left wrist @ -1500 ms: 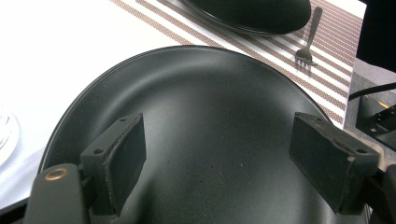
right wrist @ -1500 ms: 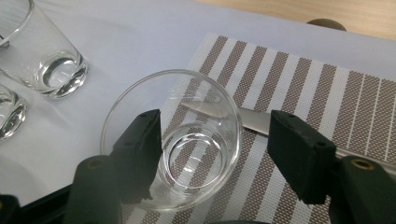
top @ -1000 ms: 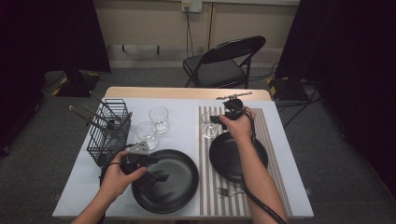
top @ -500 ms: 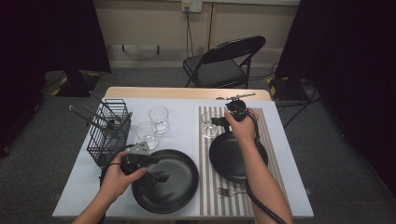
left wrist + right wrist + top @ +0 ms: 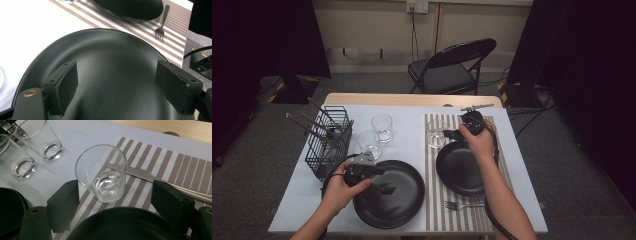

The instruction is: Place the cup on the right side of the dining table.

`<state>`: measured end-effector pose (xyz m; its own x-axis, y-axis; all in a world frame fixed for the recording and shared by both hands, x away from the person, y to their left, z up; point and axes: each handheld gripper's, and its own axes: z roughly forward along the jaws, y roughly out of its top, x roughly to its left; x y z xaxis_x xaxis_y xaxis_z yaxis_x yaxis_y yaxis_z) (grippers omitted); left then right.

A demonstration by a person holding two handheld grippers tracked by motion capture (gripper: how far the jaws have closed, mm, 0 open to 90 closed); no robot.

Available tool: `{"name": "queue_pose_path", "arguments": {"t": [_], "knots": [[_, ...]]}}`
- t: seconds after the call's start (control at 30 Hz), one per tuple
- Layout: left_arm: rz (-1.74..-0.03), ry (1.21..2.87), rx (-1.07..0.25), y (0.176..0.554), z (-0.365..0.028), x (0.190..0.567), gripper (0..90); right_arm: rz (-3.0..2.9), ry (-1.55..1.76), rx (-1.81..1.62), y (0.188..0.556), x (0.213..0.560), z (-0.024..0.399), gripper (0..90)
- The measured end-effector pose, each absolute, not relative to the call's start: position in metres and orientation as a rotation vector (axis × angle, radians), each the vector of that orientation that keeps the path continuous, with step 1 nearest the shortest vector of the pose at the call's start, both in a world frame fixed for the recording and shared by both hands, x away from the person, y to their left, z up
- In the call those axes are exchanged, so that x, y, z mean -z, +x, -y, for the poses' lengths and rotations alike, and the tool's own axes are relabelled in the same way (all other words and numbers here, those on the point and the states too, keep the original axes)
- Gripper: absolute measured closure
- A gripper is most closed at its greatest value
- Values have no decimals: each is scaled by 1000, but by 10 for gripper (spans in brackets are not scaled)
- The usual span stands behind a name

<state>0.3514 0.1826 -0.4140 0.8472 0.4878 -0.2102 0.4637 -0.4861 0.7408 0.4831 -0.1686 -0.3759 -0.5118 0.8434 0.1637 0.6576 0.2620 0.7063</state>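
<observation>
No readable text, labels, brands or numbers anywhere: plates, glasses, placemat and rack all look unmarked.

The table (image 5: 412, 100) carries a white cloth (image 5: 407, 140), striped placemat (image 5: 497, 130) and wire rack (image 5: 329, 145).

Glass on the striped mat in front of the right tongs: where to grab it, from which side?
Grip the glass across its straight side wall, about mid-height, coming in level from the plate side, where the open right tongs already bracket it. It stands upright, mouth up. A knife lies just behind it, so probably stop short of that.
</observation>
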Motion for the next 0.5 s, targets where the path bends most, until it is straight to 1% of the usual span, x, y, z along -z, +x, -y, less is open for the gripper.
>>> {"name": "queue_pose_path", "arguments": {"t": [0.5], "knots": [[-689,2146,-34,351,-183,413,185,-2314,1347,-1102,467,372,170,225]]}}
